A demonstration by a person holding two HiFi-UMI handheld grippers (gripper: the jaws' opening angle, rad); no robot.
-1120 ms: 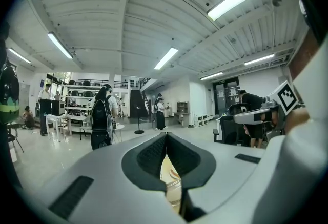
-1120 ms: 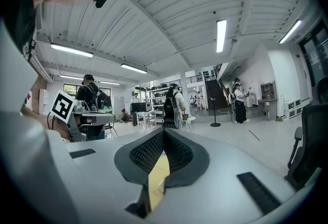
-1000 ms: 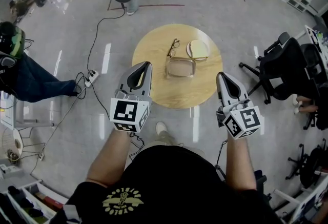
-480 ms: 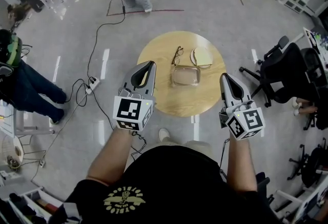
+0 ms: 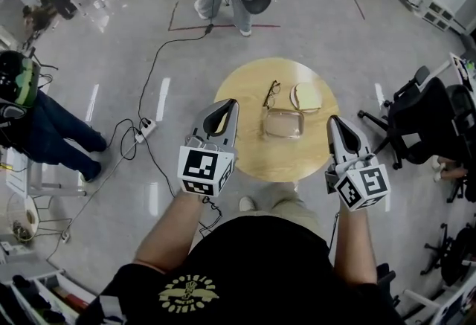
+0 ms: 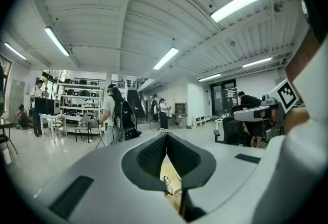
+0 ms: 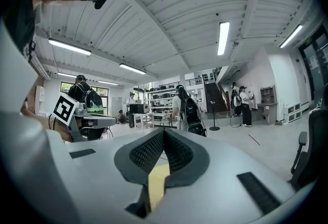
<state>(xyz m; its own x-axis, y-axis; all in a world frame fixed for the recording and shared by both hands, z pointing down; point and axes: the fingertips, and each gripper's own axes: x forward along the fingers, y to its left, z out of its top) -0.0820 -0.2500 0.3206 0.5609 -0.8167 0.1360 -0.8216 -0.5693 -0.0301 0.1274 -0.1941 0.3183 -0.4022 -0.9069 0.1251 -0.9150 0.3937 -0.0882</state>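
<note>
The left tool point(image 5: 229, 104) and right tool point(image 5: 332, 121), in the head view, hang well above a round wooden bench point(image 5: 253, 149). A clear see-through box point(image 5: 283, 123) sits in its middle, untouched. Left gripper view: jaws pressed together, holding nothing. Right gripper view: closed and empty too.

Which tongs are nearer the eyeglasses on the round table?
Left. The left tongs hang just left of the eyeglasses; the right tongs sit farther off, to their right, beyond the clear container.

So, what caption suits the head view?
Person holds left tool and right tool, both shut, above a round table bearing glasses, a clear tray and a pale disc.
</note>
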